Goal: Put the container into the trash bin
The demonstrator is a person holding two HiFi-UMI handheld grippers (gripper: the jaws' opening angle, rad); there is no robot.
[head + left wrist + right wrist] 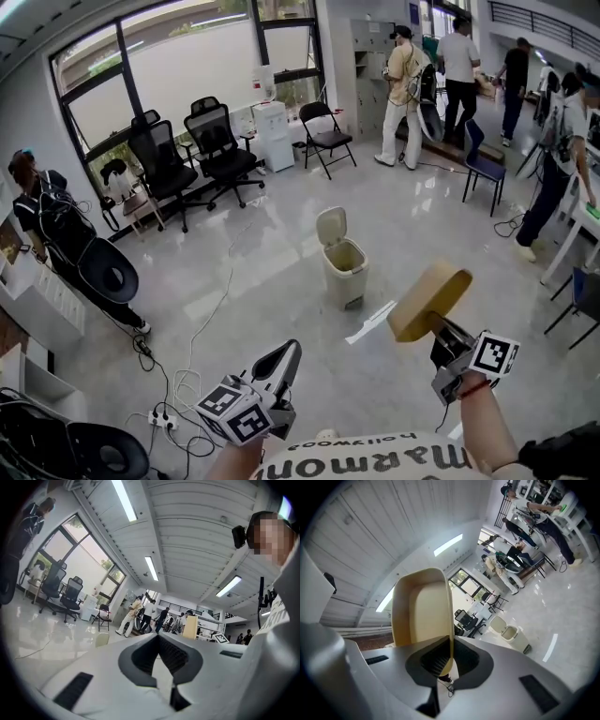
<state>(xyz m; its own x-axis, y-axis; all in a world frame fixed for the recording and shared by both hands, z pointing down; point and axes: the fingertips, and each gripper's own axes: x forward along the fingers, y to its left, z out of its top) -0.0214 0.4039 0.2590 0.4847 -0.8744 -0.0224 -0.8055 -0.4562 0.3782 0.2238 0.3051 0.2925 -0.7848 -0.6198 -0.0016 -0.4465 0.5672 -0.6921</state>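
1. Left gripper (pixel 284 361): low centre of the head view, jaws pressed together on nothing, tips aimed up and right.
2. Right gripper (pixel 442 330): lower right, raised on the forearm (pixel 485 424), jaws clamped on the container (pixel 428 301) rim.

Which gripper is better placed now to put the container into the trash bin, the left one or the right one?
Right. The right gripper holds the container raised, with the open trash bin ahead on the floor. The left gripper is shut with nothing in it.
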